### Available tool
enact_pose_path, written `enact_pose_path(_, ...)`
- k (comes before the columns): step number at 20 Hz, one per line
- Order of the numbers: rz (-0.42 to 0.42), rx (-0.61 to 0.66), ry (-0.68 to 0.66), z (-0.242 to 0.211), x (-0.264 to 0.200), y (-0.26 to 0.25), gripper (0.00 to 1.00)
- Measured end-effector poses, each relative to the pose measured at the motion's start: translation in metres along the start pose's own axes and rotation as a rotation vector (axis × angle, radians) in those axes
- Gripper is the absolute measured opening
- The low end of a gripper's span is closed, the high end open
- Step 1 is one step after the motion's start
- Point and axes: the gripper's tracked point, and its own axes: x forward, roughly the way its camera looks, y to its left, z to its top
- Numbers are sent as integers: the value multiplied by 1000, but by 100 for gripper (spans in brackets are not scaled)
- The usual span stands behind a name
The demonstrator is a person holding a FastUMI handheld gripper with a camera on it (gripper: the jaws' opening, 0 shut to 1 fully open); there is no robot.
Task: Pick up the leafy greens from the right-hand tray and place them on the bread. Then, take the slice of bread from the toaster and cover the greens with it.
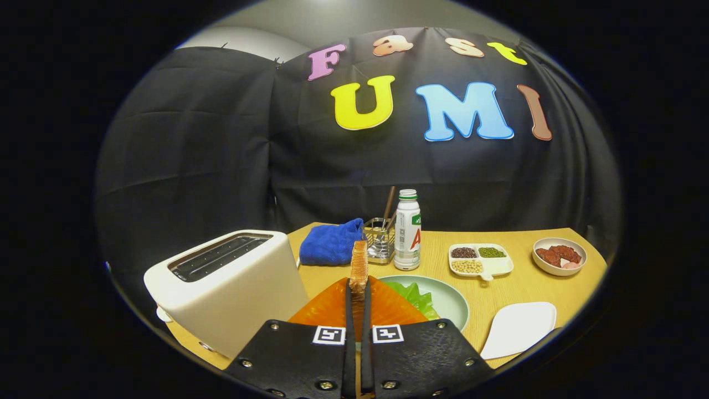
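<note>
We are holding the gripper (358,288) closed on a slice of toasted bread (359,265), both fingers pinching its lower edge so that it is standing upright and edge-on just ahead of them. The pale green plate (451,302) is our landmark: directly below the slice, an orange sheet (332,307) is lying across the plate's near side, and the leafy greens (412,293) are showing on the plate just right of it; whether a bottom slice of bread is lying under them we cannot tell. By our judgement we are carrying the top slice over to cover the greens, and doing it well is calling for tipping the slice flat, centring it over the greens and lowering it close before easing the fingers apart, since a thin pinch on one edge could let it swing or drop askew. Left of the plate the white toaster (227,288) is standing with open slots; right of the plate a white tray (520,327) is lying. Beyond the plate a bottle (407,230), a wire holder (380,241), a blue cloth (331,243), a divided dish of beans (479,259) and a bowl (559,256) are lining the wooden table (515,288).
</note>
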Motion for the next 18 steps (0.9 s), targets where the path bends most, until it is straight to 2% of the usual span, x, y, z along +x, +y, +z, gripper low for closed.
enact_pose_path(4,-4,64,27,-9,6,-11,4)
enact_pose_path(18,-133,-4,85,-30,12,-57,4)
